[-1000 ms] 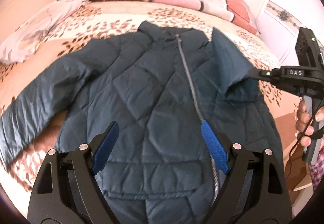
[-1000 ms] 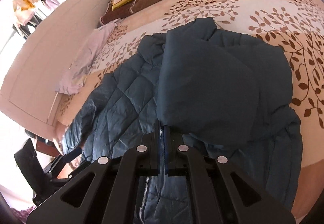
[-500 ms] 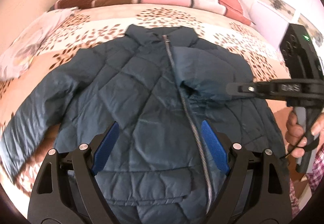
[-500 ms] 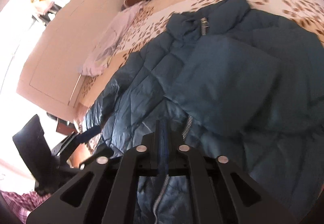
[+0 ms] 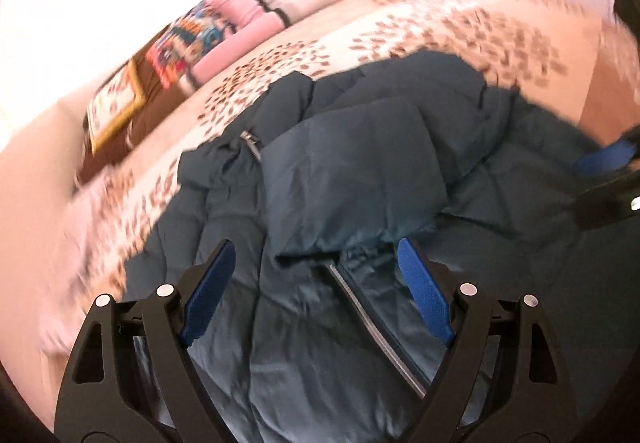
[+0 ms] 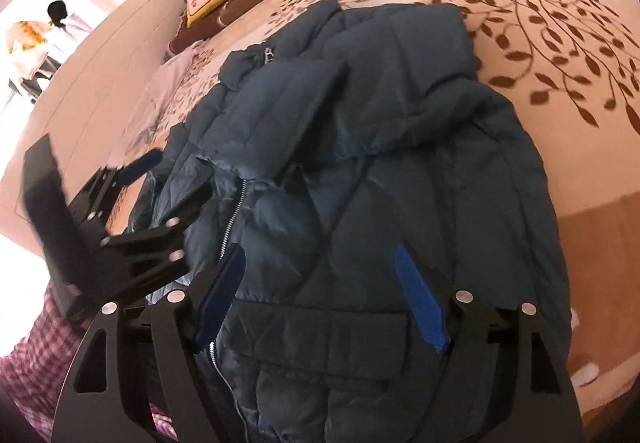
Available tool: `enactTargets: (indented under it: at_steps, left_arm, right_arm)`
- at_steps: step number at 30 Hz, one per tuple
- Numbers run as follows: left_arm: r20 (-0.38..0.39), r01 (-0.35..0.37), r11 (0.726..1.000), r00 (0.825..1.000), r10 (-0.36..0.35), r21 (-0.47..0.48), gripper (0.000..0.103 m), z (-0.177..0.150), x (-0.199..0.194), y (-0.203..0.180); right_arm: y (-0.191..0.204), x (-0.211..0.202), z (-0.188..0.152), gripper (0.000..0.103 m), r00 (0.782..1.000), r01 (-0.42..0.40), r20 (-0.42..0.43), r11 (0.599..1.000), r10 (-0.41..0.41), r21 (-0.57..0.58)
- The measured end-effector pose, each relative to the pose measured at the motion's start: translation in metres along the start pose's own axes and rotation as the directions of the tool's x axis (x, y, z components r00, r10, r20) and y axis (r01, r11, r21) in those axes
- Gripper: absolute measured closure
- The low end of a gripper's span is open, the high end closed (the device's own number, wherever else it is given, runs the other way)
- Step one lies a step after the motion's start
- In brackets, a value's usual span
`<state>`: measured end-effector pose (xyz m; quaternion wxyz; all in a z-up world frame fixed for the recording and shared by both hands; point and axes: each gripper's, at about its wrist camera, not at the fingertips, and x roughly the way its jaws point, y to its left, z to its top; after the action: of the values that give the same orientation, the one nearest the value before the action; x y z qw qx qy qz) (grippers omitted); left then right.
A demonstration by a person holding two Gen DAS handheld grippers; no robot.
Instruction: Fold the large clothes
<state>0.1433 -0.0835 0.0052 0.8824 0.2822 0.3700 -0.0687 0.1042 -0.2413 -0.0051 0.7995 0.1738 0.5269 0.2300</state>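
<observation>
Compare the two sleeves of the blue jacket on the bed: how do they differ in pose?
The right sleeve is folded across the front of the jacket, with its cuff lying near the zipper. The left sleeve is not folded over the front; it lies at the jacket's far side by the left gripper, mostly hidden. The right sleeve shows almost whole and smooth. Both are the same dark blue fabric.

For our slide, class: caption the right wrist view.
Open right hand-held gripper above a dark quilted jacket, one sleeve folded across its front, on a leaf-print bedspread.
</observation>
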Motion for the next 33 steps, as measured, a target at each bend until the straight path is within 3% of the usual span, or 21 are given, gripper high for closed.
enactTargets:
  at_steps: [3, 5, 7, 8, 9, 11, 13, 18, 22, 29, 30, 33]
  left_arm:
    - [-0.012, -0.011, 0.998, 1.0, 0.012, 0.054, 0.027, 0.006, 0.018, -0.006]
    - [-0.038, 0.022, 0.999, 0.999, -0.021, 0.033, 0.065, 0.009, 0.025, -0.004]
    - [-0.064, 0.05, 0.997, 0.997, -0.053, -0.061, 0.077, 0.013, 0.03, 0.009]
    - [-0.057, 0.061, 0.99, 0.996, -0.069, -0.126, 0.095, 0.013, 0.028, 0.02]
    - [-0.056, 0.081, 0.977, 0.994, -0.093, -0.197, 0.096, 0.011, 0.026, 0.032]
    - [-0.04, 0.107, 0.946, 0.991, -0.125, -0.306, 0.099, 0.006, 0.021, 0.05]
    - [-0.02, 0.116, 0.894, 0.99, -0.138, -0.432, 0.1, -0.005, 0.013, 0.076]
    - [-0.003, 0.113, 0.781, 0.989, -0.146, -0.614, 0.102, -0.04, 0.004, 0.122]
    - [-0.032, 0.102, 0.693, 0.984, -0.178, -0.714, 0.102, -0.069, 0.016, 0.143]
    - [-0.096, 0.054, 0.6, 0.972, -0.215, -0.798, 0.1, -0.104, 0.041, 0.156]
    - [-0.095, 0.057, 0.59, 0.97, -0.224, -0.805, 0.098, -0.106, 0.042, 0.157]
    - [-0.075, 0.063, 0.526, 0.969, -0.237, -0.848, 0.067, -0.114, 0.043, 0.163]
  right_arm:
    - [-0.005, -0.001, -0.002, 0.027, 1.0, -0.008, 0.002, 1.0, 0.008, 0.023]
    - [-0.007, -0.002, -0.003, 0.027, 1.0, -0.01, 0.002, 0.999, 0.01, 0.032]
    - [-0.008, -0.002, -0.003, 0.027, 1.0, -0.006, 0.0, 0.999, 0.006, 0.039]
    - [-0.008, -0.001, -0.003, 0.027, 1.0, -0.006, -0.002, 0.999, 0.006, 0.041]
    - [-0.008, 0.0, -0.003, 0.027, 1.0, -0.005, -0.003, 0.999, 0.005, 0.041]
    - [-0.006, 0.002, -0.002, 0.027, 1.0, 0.0, -0.002, 0.999, 0.0, 0.035]
    - [-0.003, 0.003, -0.002, 0.027, 1.0, 0.011, -0.001, 1.0, -0.011, 0.023]
    - [-0.002, 0.005, -0.001, 0.027, 1.0, 0.018, 0.012, 0.999, -0.018, 0.029]
    - [-0.001, 0.005, -0.001, 0.027, 1.0, 0.02, 0.012, 0.999, -0.02, 0.03]
    - [0.004, 0.01, -0.003, 0.027, 0.999, 0.033, -0.004, 0.999, -0.033, 0.018]
    - [0.004, 0.011, -0.003, 0.027, 0.999, 0.035, -0.007, 0.999, -0.035, 0.016]
    - [0.007, 0.012, -0.005, 0.027, 0.999, 0.04, -0.007, 0.999, -0.04, 0.014]
